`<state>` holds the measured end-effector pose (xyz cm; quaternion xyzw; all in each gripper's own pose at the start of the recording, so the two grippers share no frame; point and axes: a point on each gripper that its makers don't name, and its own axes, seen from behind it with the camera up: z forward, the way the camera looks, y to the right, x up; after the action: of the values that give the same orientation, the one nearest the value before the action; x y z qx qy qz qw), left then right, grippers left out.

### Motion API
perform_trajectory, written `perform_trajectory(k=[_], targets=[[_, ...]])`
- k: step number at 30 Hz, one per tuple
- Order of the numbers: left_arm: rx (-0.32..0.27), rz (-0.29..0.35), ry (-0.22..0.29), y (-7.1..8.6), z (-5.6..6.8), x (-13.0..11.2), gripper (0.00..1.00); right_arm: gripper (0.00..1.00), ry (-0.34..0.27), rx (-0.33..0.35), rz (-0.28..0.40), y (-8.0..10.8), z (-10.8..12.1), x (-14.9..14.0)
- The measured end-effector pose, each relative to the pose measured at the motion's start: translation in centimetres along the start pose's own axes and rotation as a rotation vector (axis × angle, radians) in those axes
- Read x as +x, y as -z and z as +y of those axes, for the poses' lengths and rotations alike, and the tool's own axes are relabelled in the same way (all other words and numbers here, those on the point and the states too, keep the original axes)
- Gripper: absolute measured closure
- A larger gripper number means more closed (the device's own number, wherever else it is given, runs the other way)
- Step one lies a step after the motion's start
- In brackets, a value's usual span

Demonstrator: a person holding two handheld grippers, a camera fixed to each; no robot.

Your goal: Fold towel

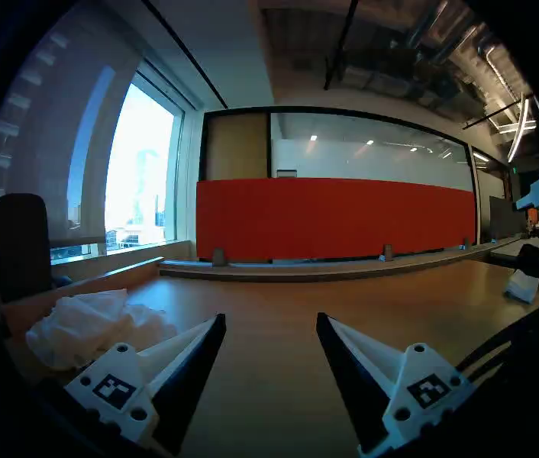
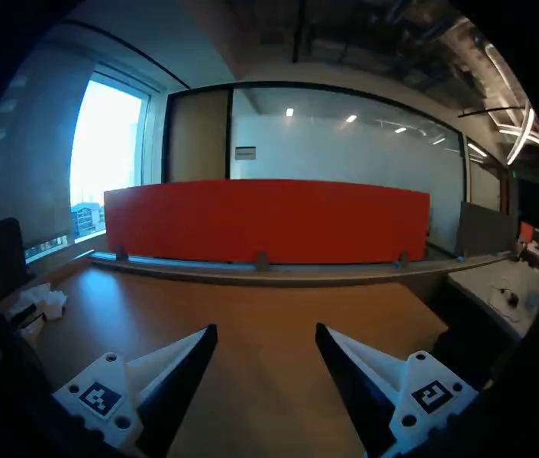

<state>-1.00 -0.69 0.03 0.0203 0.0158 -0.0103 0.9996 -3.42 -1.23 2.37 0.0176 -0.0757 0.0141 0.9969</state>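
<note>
On the wooden worktop (image 1: 308, 294), over at the near left side, the towel (image 1: 90, 324) is sitting in a crumpled white heap, not flattened out at all and with no fold in it yet. In the left gripper view it's just beside the left finger of the left tool (image 1: 270, 317), close but not touching as far as I can tell. That tool has its fingers spread apart with only bare wood between them, so it's gripping nothing. Same deal with the right tool (image 2: 266, 327): fingers apart over the middle of the worktop, nothing between them, and from its view the towel is well off to the left, small and kind of hard to make out. Along the far edge of the worktop there's a long red divider panel (image 1: 330, 217) with a glass wall behind it. A big bright window (image 1: 143, 179) is on the left, and a dark chair back (image 1: 19, 244) stands at the left end of the worktop, just past the towel.
</note>
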Motion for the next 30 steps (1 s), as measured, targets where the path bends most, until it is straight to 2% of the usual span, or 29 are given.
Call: perform_trajectory(k=[3, 9, 17, 23, 30], targets=[[0.0, -0.001, 0.0, 0.0, 0.0, 0.0, 0.03, 0.01, -0.002, -0.003, 0.012, 0.1, 0.3, 0.2], [0.0, -0.001, 0.0, 0.0, 0.0, 0.1, 0.03, 0.01, 0.002, -0.001, 0.07, 0.5, 0.9, 1.1], [0.0, -0.001, 0.0, 0.0, 0.0, 0.1, 0.03, 0.01, -0.015, -0.01, 0.125, 0.6, 2.4, 0.7], [0.0, -0.001, -0.001, 0.0, 0.0, 0.2, 0.03, 0.01, -0.019, -0.03, 0.156, 0.3, 3.6, -1.0], [0.0, -0.001, 0.0, 0.1, 0.1, 0.1, 0.03, 0.01, -0.026, -0.056, 0.173, -0.2, 4.6, -4.5]])
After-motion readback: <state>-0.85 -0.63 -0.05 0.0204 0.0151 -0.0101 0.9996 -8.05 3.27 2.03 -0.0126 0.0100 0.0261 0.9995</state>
